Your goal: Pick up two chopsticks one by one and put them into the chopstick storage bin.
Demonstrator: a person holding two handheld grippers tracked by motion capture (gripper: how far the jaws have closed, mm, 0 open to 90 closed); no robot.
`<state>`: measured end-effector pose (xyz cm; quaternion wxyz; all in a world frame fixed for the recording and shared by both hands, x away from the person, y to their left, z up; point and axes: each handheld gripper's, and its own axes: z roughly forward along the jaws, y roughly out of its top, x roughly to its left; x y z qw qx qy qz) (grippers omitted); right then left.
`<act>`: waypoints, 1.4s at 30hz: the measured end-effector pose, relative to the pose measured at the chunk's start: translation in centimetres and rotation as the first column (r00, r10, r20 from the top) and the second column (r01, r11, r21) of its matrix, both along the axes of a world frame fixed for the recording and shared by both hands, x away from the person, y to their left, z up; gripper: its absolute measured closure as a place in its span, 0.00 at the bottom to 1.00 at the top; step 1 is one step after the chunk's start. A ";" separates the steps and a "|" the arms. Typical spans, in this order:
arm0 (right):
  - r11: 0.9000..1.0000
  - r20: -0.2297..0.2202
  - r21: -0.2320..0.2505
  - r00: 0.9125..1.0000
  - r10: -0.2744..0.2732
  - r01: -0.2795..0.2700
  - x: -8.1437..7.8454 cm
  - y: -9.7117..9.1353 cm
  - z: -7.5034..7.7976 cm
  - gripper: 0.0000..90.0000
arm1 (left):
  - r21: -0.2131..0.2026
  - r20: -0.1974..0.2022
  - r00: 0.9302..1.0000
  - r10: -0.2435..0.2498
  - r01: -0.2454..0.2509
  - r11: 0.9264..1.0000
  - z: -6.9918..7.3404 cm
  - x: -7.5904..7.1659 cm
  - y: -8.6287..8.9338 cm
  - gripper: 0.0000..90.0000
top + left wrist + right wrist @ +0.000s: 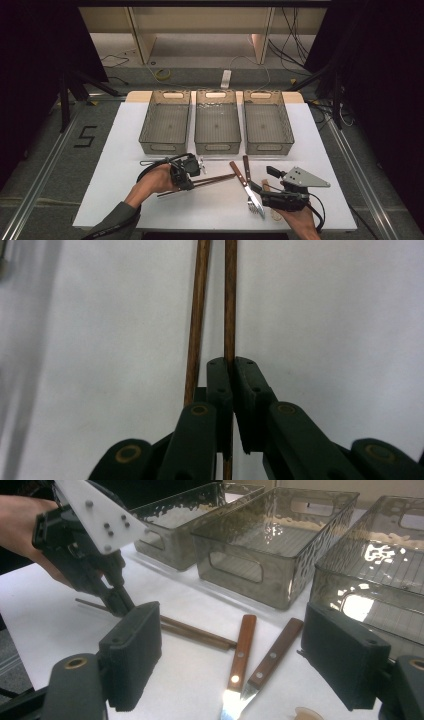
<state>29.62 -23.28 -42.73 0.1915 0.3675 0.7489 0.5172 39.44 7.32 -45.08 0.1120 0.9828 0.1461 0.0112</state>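
Note:
A pair of brown wooden chopsticks (pixel 215 179) lies on the white table (pixel 125 150). My left gripper (pixel 188 184) is shut on them near their middle. In the left gripper view the jaws (pixel 231 365) pinch the right chopstick (pixel 230 295), while the left chopstick (pixel 198 315) runs beside the left jaw. The left gripper (pixel 119 605) also appears in the right gripper view, gripping the chopsticks (pixel 200 632). My right gripper (pixel 257 192) is open, its pads (pixel 132 655) wide apart over a wooden-handled knife (pixel 243 645) and fork (pixel 276 652).
Three empty translucent grey bins (pixel 217 122) stand in a row at the back of the table. The knife (pixel 238 173) and fork (pixel 246 167) cross at front right, with a pale wooden piece (pixel 275 214) by the right hand. A thin metal utensil (pixel 147 162) lies left of the left gripper.

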 end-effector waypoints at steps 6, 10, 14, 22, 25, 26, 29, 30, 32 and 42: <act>1.000 0.000 0.001 1.000 -0.001 0.001 0.0 -0.1 0.0 0.27 | -0.026 -0.016 1.000 0.011 -0.012 1.000 0.9 -0.2 0.0 0.95; 1.000 0.000 0.001 1.000 -0.001 0.001 0.0 -0.1 0.0 0.27 | -0.031 -0.009 1.000 0.029 -0.029 0.999 1.6 -0.2 0.2 0.95; 1.000 -0.001 0.003 1.000 -0.002 0.002 0.0 -0.1 0.0 0.27 | -0.069 0.012 0.998 0.060 -0.059 0.996 2.7 -0.2 0.6 0.95; 1.000 -0.001 0.004 1.000 -0.003 0.003 0.0 -0.1 0.0 0.27 | -0.194 0.042 0.982 0.185 -0.174 0.966 5.1 0.5 2.5 0.95; 1.000 -0.001 0.003 1.000 -0.003 0.003 0.0 -0.1 0.0 0.27 | -0.219 0.052 0.972 0.228 -0.211 0.953 5.6 0.9 3.4 0.95; 1.000 -0.001 0.003 1.000 -0.003 0.003 0.0 -0.1 0.0 0.27 | -0.227 0.050 0.970 0.237 -0.220 0.949 5.7 1.0 3.7 0.95; 1.000 -0.001 0.001 1.000 -0.006 0.006 0.1 -0.1 0.0 0.27 | -0.252 0.062 0.961 0.269 -0.246 0.936 6.2 1.3 4.5 0.95; 1.000 0.000 0.001 1.000 -0.005 0.005 0.0 -0.1 0.0 0.27 | -0.265 0.062 0.957 0.284 -0.258 0.929 6.4 1.3 4.8 0.95; 1.000 0.000 0.002 1.000 -0.005 0.005 0.0 -0.1 0.0 0.27 | -0.288 0.068 0.952 0.300 -0.269 0.919 6.8 1.5 5.4 0.95; 1.000 -0.001 0.005 1.000 -0.009 0.009 0.1 -0.1 0.0 0.27 | -0.400 0.082 0.908 0.412 -0.348 0.848 8.7 2.5 8.7 0.95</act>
